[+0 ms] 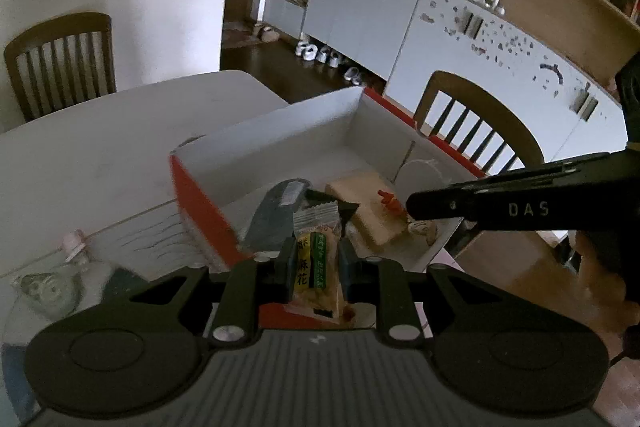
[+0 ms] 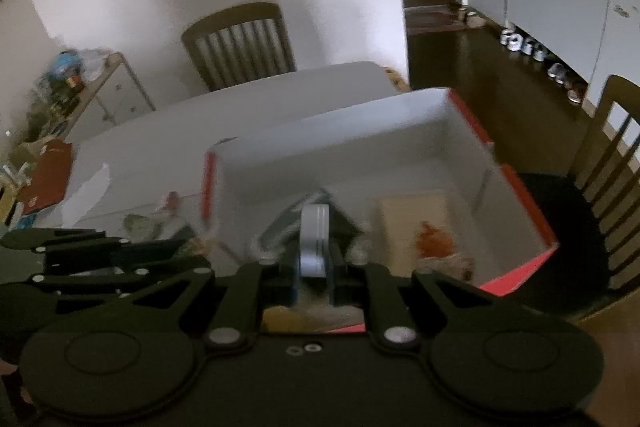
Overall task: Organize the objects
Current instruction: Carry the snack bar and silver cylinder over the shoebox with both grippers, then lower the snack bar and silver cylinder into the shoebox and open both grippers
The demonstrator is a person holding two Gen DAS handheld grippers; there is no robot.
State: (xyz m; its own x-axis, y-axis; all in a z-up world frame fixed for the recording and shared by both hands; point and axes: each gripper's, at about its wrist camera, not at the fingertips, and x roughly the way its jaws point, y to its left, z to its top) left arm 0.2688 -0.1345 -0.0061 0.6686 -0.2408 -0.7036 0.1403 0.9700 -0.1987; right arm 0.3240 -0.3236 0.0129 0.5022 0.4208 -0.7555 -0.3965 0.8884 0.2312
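The left gripper (image 1: 314, 259) is pinching a light, crinkly snack packet (image 1: 316, 255) at its middle, low in the frame above the box (image 1: 280, 131). The right gripper (image 2: 314, 255) is clamping a stiff, slippery grey disc (image 2: 315, 243) edge-on.

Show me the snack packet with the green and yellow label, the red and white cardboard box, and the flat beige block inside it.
Green-and-yellow-labelled snack packet (image 1: 314, 259), left wrist view, printed label.
Red and white cardboard box (image 1: 280, 135), left wrist view, far inner wall.
Flat beige block (image 1: 372, 203), left wrist view, top face.
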